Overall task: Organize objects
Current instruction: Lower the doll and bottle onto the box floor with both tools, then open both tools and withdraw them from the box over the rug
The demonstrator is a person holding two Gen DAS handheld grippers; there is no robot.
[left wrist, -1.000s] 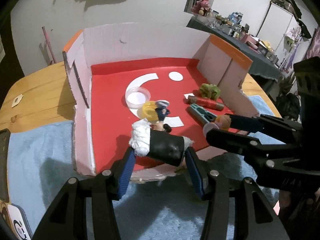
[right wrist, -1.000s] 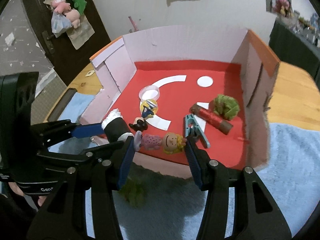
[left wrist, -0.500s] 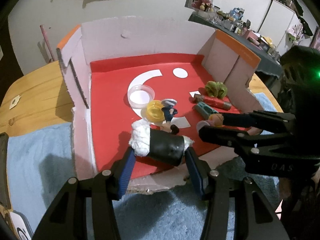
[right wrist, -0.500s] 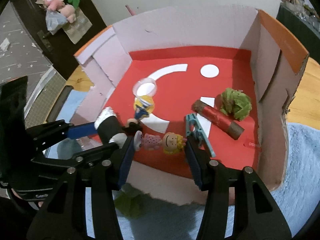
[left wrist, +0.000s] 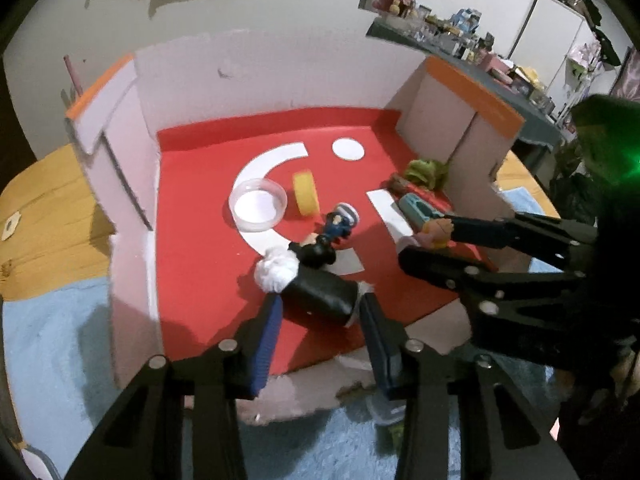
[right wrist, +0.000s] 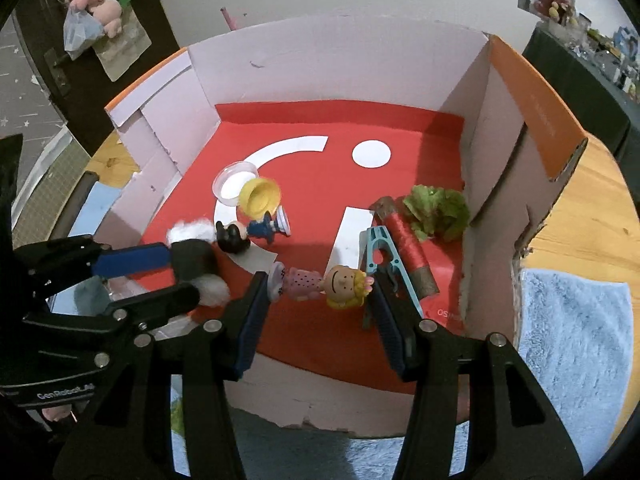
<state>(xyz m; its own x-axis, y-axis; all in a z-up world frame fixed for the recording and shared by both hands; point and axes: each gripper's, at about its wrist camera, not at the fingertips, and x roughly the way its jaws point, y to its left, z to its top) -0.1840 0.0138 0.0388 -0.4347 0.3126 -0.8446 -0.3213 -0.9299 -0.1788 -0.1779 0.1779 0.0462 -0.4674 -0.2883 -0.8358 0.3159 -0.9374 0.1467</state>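
Left gripper [left wrist: 320,312]: jaws just closing, clamped on black roll [left wrist: 320,294], fluffy white ends; light, soft, grip mid-body. Right gripper [right wrist: 320,292]: holding girl figurine [right wrist: 320,282] lengthwise; hard, slippery, light. Both over box [right wrist: 320,64] front edge.

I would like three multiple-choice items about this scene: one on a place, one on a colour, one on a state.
1. Where does the clear round dish lie?
A. on the blue towel
B. on the red box floor
C. on the wooden table

2. What colour is the thread spool?
A. red
B. blue
C. white

3. What does the right gripper hold?
A. nothing
B. the green clip
C. a doll figure

Answers: 1 B, the dish sits on the box floor; 2 A, red thread; 3 C, the jaws press on the doll's ends.
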